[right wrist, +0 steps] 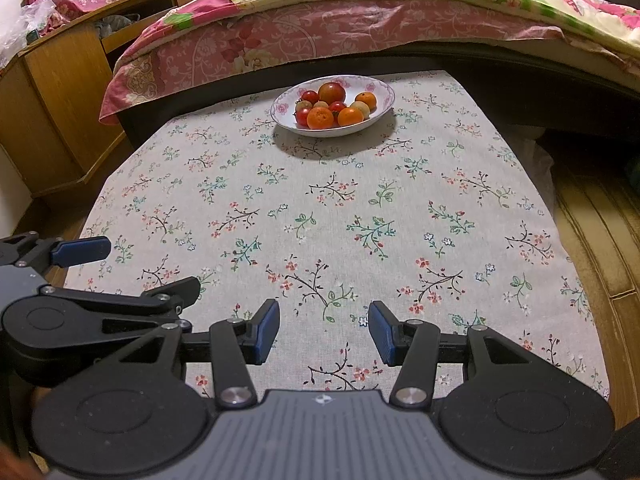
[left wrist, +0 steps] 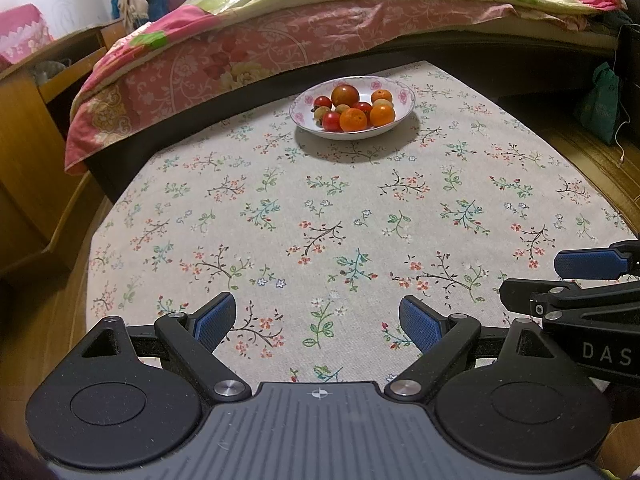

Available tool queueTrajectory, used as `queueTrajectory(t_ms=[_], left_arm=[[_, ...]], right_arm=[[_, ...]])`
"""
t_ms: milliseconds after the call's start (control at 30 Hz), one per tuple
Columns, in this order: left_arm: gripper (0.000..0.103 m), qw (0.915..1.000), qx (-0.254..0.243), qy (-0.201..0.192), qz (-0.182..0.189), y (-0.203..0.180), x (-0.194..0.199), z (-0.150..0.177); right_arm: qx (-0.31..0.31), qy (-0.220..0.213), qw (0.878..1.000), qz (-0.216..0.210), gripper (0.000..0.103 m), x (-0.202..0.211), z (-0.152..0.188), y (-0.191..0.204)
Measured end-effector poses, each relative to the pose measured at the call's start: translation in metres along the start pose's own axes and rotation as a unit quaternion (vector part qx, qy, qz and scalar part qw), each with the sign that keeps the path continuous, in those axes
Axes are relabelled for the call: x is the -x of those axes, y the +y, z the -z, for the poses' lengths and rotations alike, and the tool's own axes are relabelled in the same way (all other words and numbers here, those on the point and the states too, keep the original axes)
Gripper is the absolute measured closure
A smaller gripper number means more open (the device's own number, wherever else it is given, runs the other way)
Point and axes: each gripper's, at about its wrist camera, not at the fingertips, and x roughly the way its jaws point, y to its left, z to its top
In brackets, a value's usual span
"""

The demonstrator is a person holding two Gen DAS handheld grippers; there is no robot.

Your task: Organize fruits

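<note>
Fruits, small red tomatoes and orange tangerines (left wrist: 353,119), sit heaped in a white floral-rimmed ceramic bowl (left wrist: 404,92) at the flowered tablecloth's (left wrist: 280,216) far edge, well apart from the left gripper (left wrist: 318,326) and right gripper (right wrist: 324,330), both spread and empty, so the task looks either finished or unstarted, any next move being a forward reach.

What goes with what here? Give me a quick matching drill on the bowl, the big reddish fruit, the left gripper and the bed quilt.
Things:
1. bowl
2. big reddish fruit
3. left gripper
4. bed quilt

Descriptions:
A. open, holding nothing, over the near edge of the tablecloth
B. hangs beyond the far edge of the table
C. white with pink flowers on the rim, at the far end of the table
D. at the back of the pile

Pairs: 1-C, 2-D, 3-A, 4-B
</note>
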Motion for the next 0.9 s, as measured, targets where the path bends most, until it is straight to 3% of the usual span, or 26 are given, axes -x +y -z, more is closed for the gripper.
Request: queueTrajectory(t_ms=[900], left_arm=[[0.011, 1.0000, -0.006, -0.002, -0.004, 0.0004, 0.0011, -0.0003]], right_arm=[[0.000, 0.001, 1.000, 0.000, 0.055, -0.0007, -0.0001, -0.0006]])
